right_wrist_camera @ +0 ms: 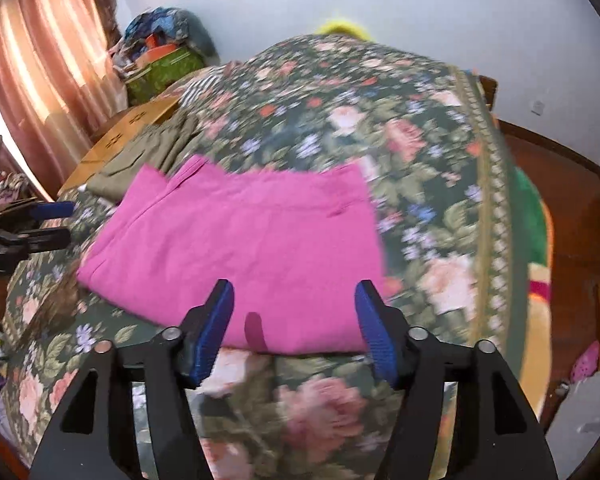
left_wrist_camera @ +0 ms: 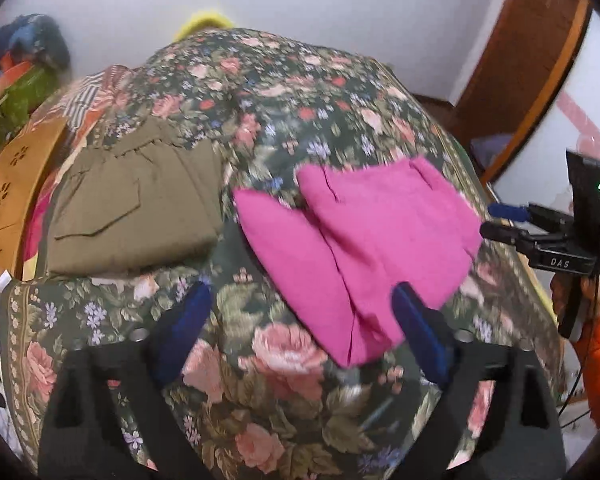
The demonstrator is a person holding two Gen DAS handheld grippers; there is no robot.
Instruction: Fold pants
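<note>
1. Your right gripper (right_wrist_camera: 294, 322) stands wide, both blue pads apart and holding nothing; it fills the bottom centre of the right wrist view. Your left gripper (left_wrist_camera: 302, 320) is just as wide and empty at the bottom of the left wrist view.
2. The floral bedspread (right_wrist_camera: 420, 152) takes up the middle of both views and carries everything.
3. The pink pants (right_wrist_camera: 236, 256) lie on it, already folded to a compact block, dead ahead of the right gripper, near edge between its pads; the long axis runs left to right in that frame. In the left wrist view they sit right of centre (left_wrist_camera: 356, 248), angled, so your right hand looks nearer and squarer to them.
4. The olive garment (left_wrist_camera: 132, 216) lies folded at centre left, just beside the pink one.
</note>
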